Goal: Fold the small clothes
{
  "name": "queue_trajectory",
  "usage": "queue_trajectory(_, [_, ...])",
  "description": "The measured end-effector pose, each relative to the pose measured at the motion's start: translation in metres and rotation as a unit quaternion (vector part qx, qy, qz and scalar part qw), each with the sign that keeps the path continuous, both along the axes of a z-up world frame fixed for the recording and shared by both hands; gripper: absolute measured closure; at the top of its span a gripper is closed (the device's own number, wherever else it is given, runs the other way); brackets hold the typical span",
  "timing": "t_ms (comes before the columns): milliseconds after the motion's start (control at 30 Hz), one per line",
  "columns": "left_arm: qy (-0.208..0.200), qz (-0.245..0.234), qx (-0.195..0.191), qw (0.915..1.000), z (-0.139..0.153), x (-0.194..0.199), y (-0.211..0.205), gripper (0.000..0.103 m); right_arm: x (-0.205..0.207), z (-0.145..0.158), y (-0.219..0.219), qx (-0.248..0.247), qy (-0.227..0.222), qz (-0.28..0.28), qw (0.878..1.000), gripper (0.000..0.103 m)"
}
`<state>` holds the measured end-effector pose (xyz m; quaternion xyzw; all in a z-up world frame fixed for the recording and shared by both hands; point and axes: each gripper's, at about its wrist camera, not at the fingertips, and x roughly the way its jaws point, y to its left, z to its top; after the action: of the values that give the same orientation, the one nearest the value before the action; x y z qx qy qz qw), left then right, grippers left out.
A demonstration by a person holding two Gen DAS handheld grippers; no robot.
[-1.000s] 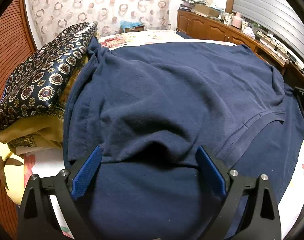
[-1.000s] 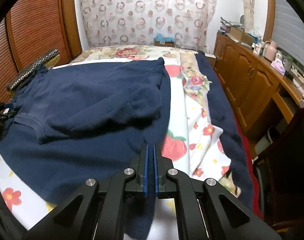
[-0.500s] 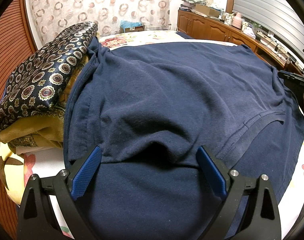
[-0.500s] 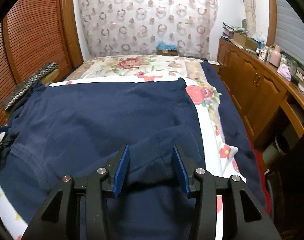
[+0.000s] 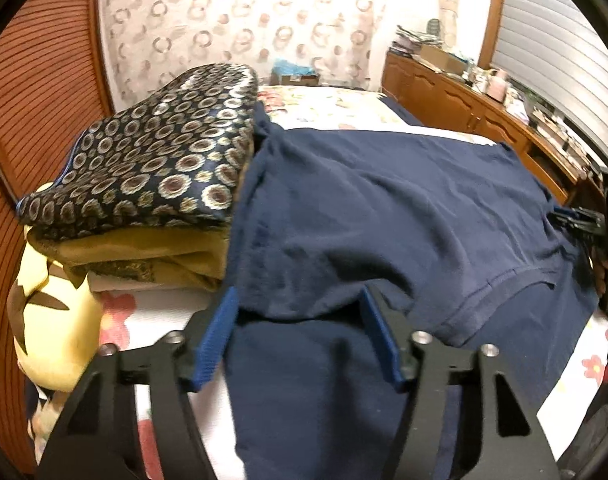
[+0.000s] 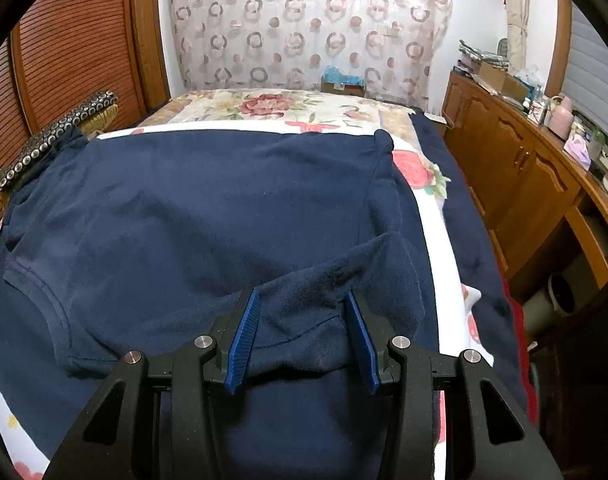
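So the whole thing happens on a bed (image 6: pixel 431 220) with a white flowery sheet, and a navy shirt (image 6: pixel 224 208) is spread over most of it, folded edge bunched up at the near side. Left of the shirt there's a stack of folded fabric (image 5: pixel 152 160), a dark circle-patterned piece on top of mustard stuff, with the shirt's edge touching it, plus something yellow (image 5: pixel 52 324) near the corner. Behind the bed hangs a curtain (image 6: pixel 304 28) with ring prints, a ribbed wooden door (image 6: pixel 72 48) sits on the left, and wooden cabinets (image 6: pixel 515 176) with a cluttered top run down the right side. The left gripper (image 5: pixel 300 332) has just been closing, its jaws half spread with the shirt's fold between them; can't tell if the pads actually press on it. The right gripper (image 6: pixel 304 340) has just been opening, partly spread around a raised hump of shirt, cloth right at the pads, but it doesn't look pinched.
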<state>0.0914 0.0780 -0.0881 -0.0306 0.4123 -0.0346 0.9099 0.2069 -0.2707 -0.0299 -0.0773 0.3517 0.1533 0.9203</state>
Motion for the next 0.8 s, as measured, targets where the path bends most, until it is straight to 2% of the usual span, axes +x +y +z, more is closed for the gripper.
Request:
queue_trajectory(67, [0.005, 0.006, -0.005, 1.0000, -0.005, 0.002, 0.003, 0.052, 0.003, -0.001, 0.004, -0.004, 0.005, 0.001, 1.000, 0.057])
queue_trajectory(167, [0.009, 0.018, 0.008, 0.9998, -0.009, 0.007, 0.004, 0.053, 0.003, 0.003, 0.003, -0.001, 0.007, 0.001, 1.000, 0.057])
queue_trajectory(233, [0.007, 0.019, 0.010, 0.9997, -0.011, 0.010, 0.005, 0.060, 0.006, 0.007, -0.001, 0.002, 0.009, 0.001, 1.000, 0.057])
queue_trajectory(267, [0.006, 0.021, 0.015, 0.9996, -0.011, 0.010, 0.005, 0.069, 0.006, 0.007, -0.001, 0.004, 0.009, 0.000, 1.000, 0.057])
queue_trajectory(300, [0.005, 0.025, 0.022, 0.9994, -0.012, 0.012, 0.005, 0.073, 0.006, 0.007, -0.001, 0.004, 0.010, -0.001, 1.000, 0.057])
queue_trajectory(600, [0.019, 0.023, 0.042, 0.9987, -0.023, 0.017, 0.006, 0.073, 0.008, 0.006, 0.000, 0.001, 0.008, -0.003, 1.000, 0.057])
queue_trajectory(633, [0.018, 0.022, 0.045, 0.9986, -0.022, 0.016, 0.005, 0.079, 0.008, 0.006, -0.001, 0.001, 0.008, -0.003, 1.000, 0.057])
queue_trajectory(667, [0.012, 0.023, 0.051, 0.9984, -0.020, 0.015, 0.004, 0.099, 0.008, 0.005, -0.001, 0.001, 0.008, -0.004, 1.000, 0.057])
queue_trajectory(700, [0.001, 0.027, 0.061, 0.9978, -0.017, 0.013, 0.003, 0.099, 0.008, 0.005, -0.001, 0.001, 0.008, -0.003, 1.000, 0.057])
queue_trajectory(800, [-0.038, 0.023, 0.041, 0.9982, -0.001, 0.000, 0.003, 0.099, 0.008, 0.005, -0.001, 0.001, 0.008, -0.003, 1.000, 0.057])
